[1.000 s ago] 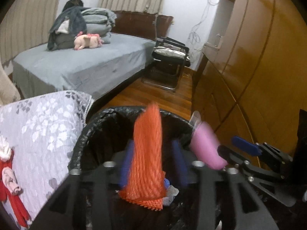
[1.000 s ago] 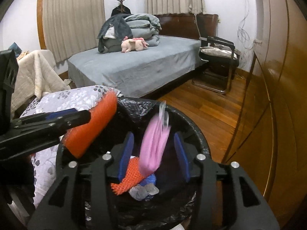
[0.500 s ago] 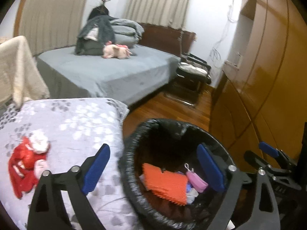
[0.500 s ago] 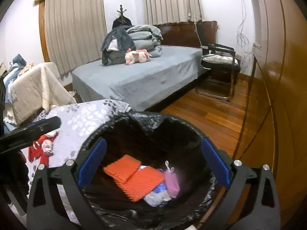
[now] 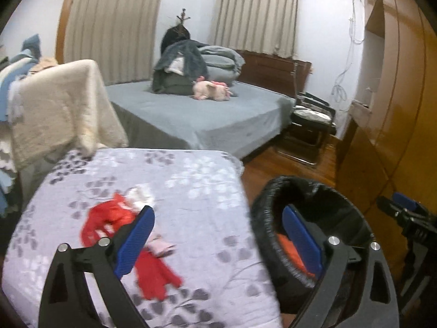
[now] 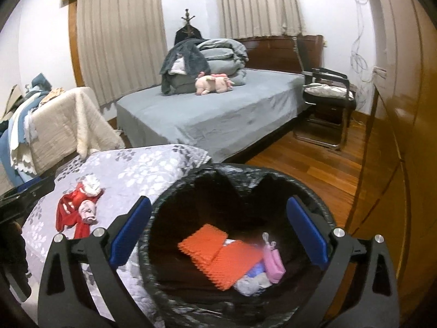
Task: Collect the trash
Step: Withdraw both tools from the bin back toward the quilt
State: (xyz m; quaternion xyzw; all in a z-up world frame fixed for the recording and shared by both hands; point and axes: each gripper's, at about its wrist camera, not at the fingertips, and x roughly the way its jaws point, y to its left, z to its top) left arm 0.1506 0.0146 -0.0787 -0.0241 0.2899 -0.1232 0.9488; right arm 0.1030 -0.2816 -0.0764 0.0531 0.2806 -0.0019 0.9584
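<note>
A round bin with a black liner (image 6: 314, 196) stands on the floor beside a table with a lilac flowered cloth (image 6: 153, 164). Inside lie orange foam nets (image 6: 218, 254), a pink pouch (image 6: 273, 263) and crumpled scraps. My right gripper (image 6: 218, 235) is open and empty above the bin. My left gripper (image 5: 218, 235) is open and empty, straddling the table edge and the bin rim (image 5: 262, 218). A red and white bundle of cloth (image 5: 114, 221) lies on the table under the left finger; it also shows in the right wrist view (image 6: 79, 207).
A grey bed (image 6: 213, 114) with folded bedding and a pink plush toy (image 6: 213, 82) lies behind. A black chair (image 6: 327, 95) stands at its right. A wooden wardrobe (image 6: 396, 136) lines the right side. A chair draped in cream blankets (image 5: 60, 109) stands left.
Both grippers opened and dropped the orange net and the pink pouch into the bin. Both then rose and drew back; the left one swung left over the table.
</note>
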